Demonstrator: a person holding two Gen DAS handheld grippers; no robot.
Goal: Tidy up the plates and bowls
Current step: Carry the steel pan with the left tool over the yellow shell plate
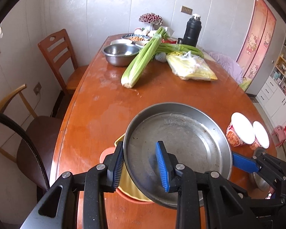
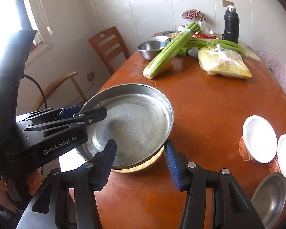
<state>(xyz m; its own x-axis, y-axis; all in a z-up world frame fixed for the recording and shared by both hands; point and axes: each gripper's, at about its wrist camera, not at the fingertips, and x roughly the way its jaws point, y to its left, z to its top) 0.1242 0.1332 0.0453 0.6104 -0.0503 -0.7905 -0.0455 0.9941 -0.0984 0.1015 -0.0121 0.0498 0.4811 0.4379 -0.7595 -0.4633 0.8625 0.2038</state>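
Gripping steel pan (image 1: 178, 145) rim | L hand-held gripper (image 1: 141, 164) clamped | R hand-held gripper (image 2: 141, 160) clamped too

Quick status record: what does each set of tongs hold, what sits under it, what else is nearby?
left tongs: shut on steel plate rim
right tongs: straddling plate's near rim, grip unclear
under plate: yellow bowl
table: celery, steel bowl, two white-lidded cups
spare plate: near right edge
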